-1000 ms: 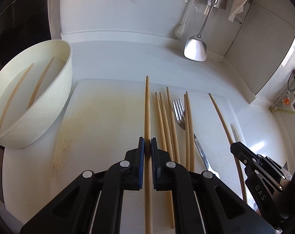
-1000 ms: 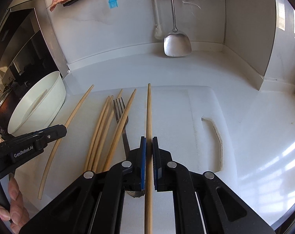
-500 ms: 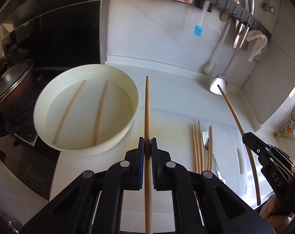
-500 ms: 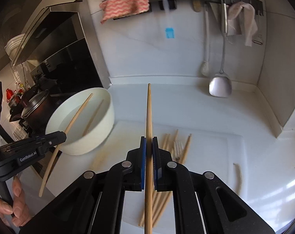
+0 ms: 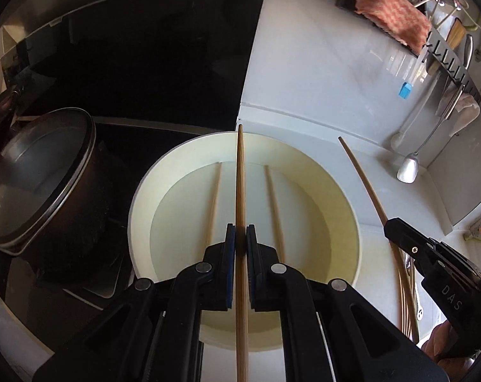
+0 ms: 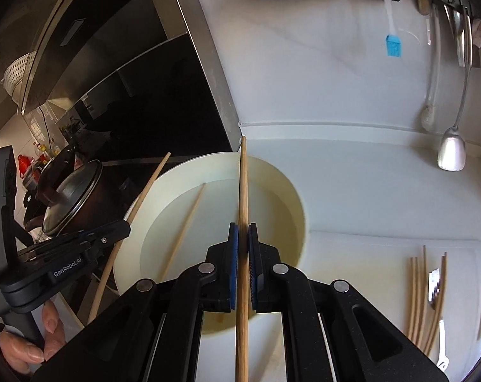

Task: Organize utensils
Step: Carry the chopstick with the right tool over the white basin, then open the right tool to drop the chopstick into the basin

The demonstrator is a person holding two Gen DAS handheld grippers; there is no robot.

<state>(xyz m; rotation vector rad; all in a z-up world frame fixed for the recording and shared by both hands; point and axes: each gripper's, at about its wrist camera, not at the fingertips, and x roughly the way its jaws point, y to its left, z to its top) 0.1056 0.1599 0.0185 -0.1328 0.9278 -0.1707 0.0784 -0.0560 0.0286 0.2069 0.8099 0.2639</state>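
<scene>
the left gripper [image 5: 241, 238] is clamped on a wooden chopstick [image 5: 240, 172] that points out over the cream bowl [image 5: 138, 210], and the right gripper [image 6: 243, 238] pinches a second chopstick [image 6: 243, 184] above the same bowl. two chopsticks [image 5: 213, 200] lie in the bowl's water. to the right, on the white cutting board [image 6: 352, 254], more chopsticks [image 6: 415, 293] and a fork [image 6: 435, 286] lie together.

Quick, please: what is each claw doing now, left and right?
Left claw: closed on a long, thin wooden chopstick.
Right claw: closed on another long, thin wooden chopstick.
</scene>
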